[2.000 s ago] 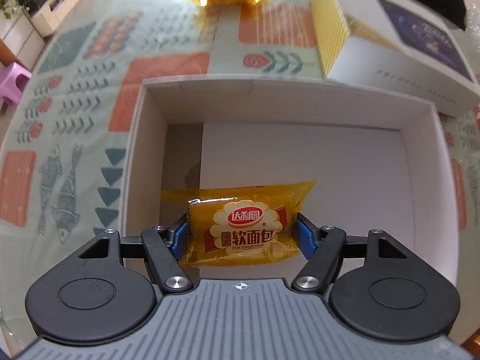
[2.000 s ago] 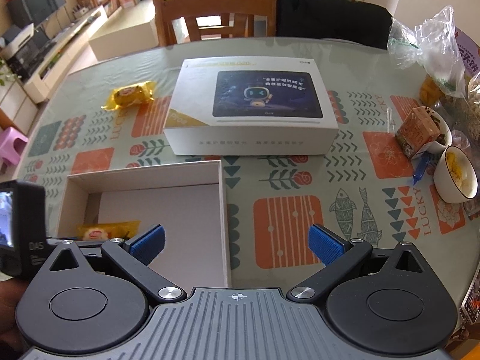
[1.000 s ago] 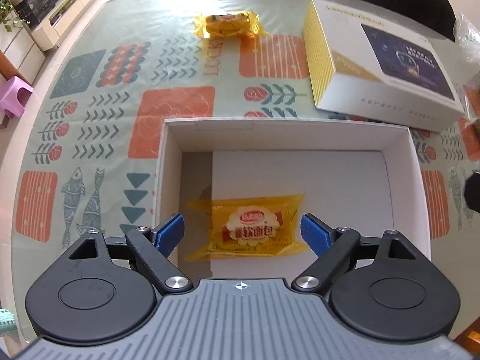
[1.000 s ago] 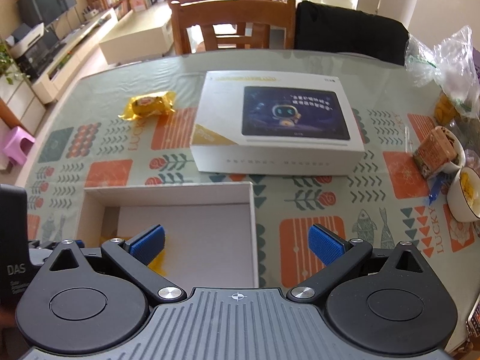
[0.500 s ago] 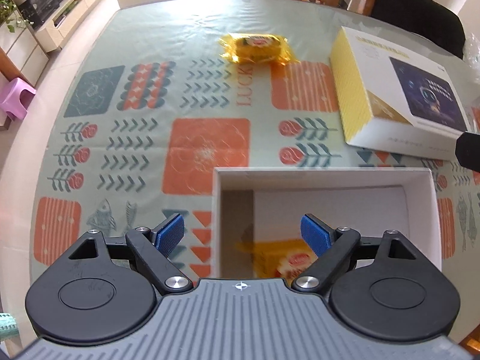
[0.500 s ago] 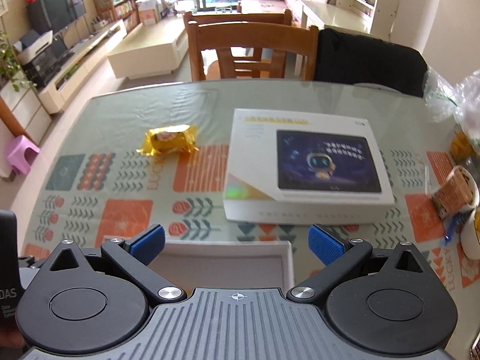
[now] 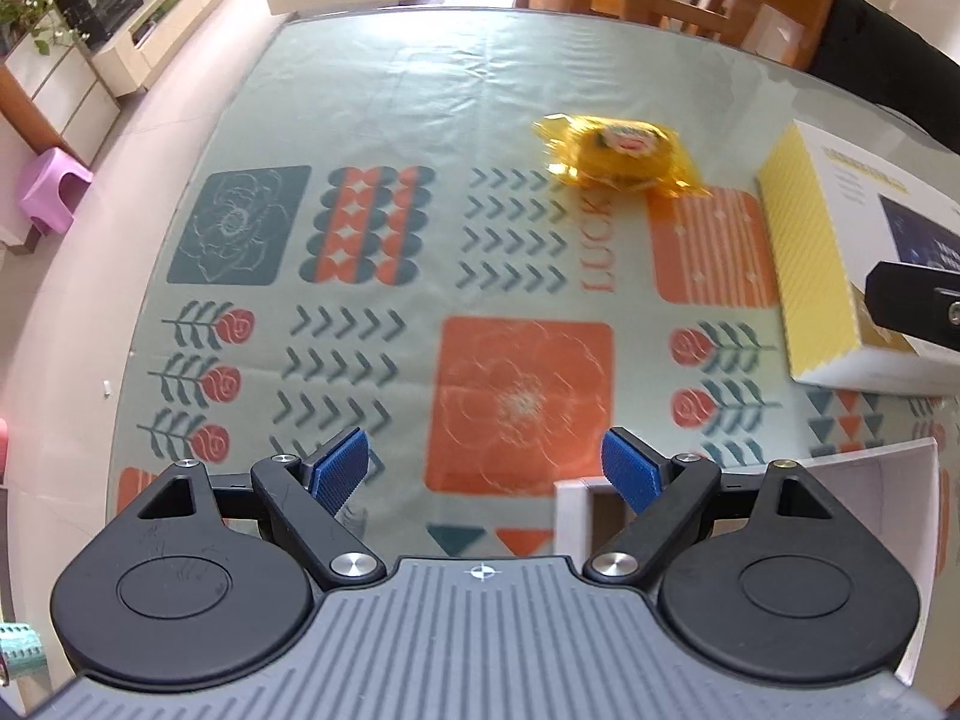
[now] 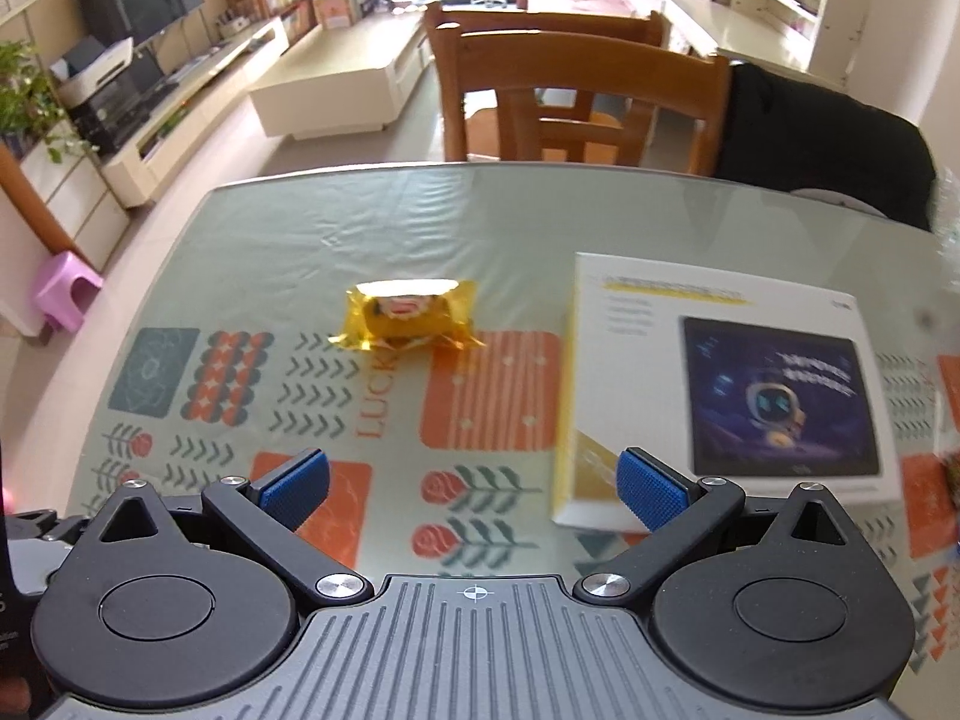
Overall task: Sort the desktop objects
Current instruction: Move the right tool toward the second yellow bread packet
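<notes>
Two seconds ago a yellow bread pack was being held by the left gripper down inside the white tray; now that gripper is being held wide with nothing in it, and it is being looked out from over the patterned cloth, with only a corner of the tray being seen at the lower right. The pack in the tray is being hidden from both views now. The right gripper is being held wide too, with nothing between its blue pads. Another bread pack is lying out on the cloth, well apart from the tray and near the big white box. It is likely being aimed at next, and it is being faced more squarely by the right gripper. To do this well, the jaws are best being kept wide until the pack is sitting between the pads. The fat middle is being the best part to squeeze, not the thin crinkly ends, which could be slipping out. The squeeze is best being kept soft, since bread is getting squashed easily. The box is best being kept clear of, and the pack is best being lifted high over the tray wall.
</notes>
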Tool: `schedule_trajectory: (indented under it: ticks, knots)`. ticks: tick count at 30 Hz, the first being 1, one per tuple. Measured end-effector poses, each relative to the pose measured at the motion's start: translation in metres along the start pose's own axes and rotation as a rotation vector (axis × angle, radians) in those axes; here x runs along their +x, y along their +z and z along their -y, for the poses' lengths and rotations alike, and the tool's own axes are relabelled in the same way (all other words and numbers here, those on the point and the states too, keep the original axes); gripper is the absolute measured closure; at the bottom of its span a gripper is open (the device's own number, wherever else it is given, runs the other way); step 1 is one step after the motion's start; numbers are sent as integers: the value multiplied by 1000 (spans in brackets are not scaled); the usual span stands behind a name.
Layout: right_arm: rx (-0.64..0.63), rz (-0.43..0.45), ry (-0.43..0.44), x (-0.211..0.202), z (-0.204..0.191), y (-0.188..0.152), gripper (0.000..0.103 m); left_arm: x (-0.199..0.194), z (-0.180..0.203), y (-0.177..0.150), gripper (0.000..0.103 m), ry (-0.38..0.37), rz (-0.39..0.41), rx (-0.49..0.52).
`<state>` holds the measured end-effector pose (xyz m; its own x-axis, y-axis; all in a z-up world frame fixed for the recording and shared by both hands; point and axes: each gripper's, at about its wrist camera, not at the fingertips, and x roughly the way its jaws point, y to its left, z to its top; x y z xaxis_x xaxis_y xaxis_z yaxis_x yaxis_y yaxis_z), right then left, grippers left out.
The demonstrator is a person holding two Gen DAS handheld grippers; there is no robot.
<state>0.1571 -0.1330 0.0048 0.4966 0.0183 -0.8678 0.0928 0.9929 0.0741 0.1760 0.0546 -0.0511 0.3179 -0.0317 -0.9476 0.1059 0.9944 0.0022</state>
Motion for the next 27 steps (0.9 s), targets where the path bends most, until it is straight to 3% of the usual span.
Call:
schedule_trajectory:
  ticks: [15,27]
  knots:
    - [-60,-45,42,69,-43,59,0,27,-36,38,0,21,-7,-59]
    - [-118,-89,17,121,-65,79,0,54,-50,60,0,31,-24,-82]
